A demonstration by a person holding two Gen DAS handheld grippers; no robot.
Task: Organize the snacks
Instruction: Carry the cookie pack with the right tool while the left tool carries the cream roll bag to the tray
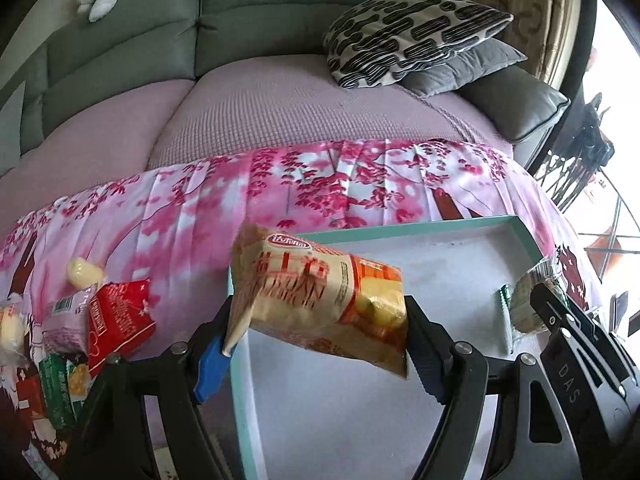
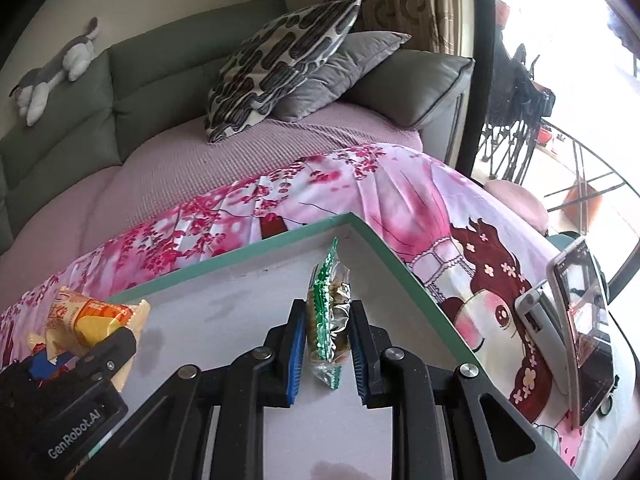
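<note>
On the left, loose snacks lie on the pink flowery cloth [image 1: 192,208]: a red packet [image 1: 120,320] and a green one [image 1: 60,392]. The left gripper [image 1: 320,340] holds a big orange snack bag [image 1: 320,300] over the near left side of the teal tray [image 1: 400,229]. To do it well, go low before letting go. The right gripper [image 2: 325,344] pinches a small green snack packet [image 2: 329,320] over the tray's right side. Put them side by side, not in a heap.

both wrist cams close, angled down, share tray [image 1: 412,229].
</note>
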